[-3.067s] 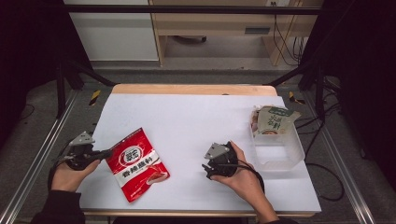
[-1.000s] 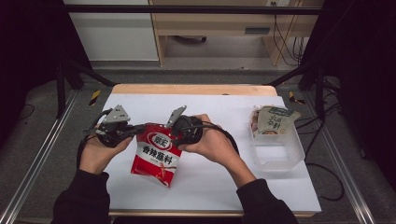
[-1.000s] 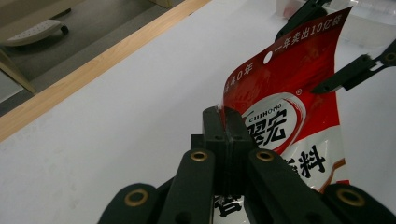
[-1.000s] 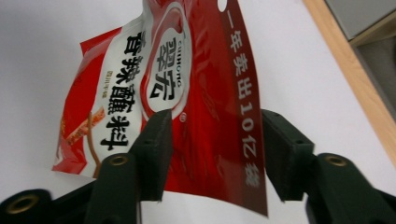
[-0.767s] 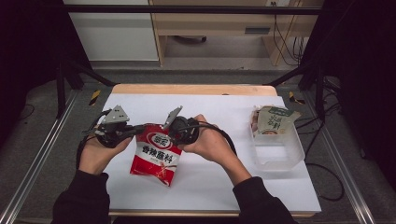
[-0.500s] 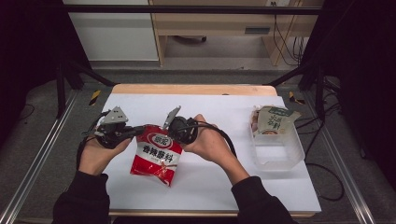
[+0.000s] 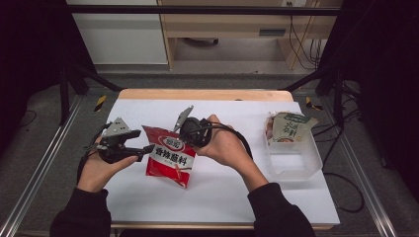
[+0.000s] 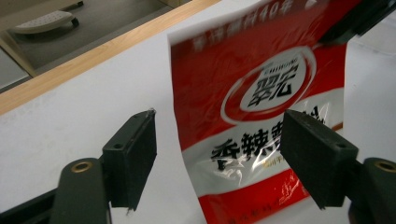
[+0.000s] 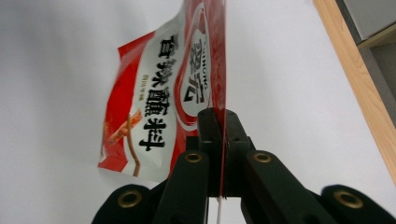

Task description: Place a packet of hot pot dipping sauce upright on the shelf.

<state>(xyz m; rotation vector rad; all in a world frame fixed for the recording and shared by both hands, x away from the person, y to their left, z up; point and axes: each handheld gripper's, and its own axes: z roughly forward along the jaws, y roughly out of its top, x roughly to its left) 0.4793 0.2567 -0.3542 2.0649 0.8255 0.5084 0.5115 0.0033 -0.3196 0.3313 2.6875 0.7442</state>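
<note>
Right gripper (image 9: 218, 154) clamped on top edge of glossy red-and-white foil snack pouch (image 7: 169, 155), hanging above white bench (image 7: 237, 187); left gripper (image 8: 219, 154) just opened, jaws apart around pouch's left edge.

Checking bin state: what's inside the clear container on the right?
One tan-and-green pouch leans inside the clear container, poking above its rim. Something reddish shows beneath it; the pouch covers most of it.

Glossy red plastic packet (image 7: 168, 157), matt black jaws, smooth white table (image 7: 232, 192) with wooden edge, clear plastic tub (image 7: 295, 160)
</note>
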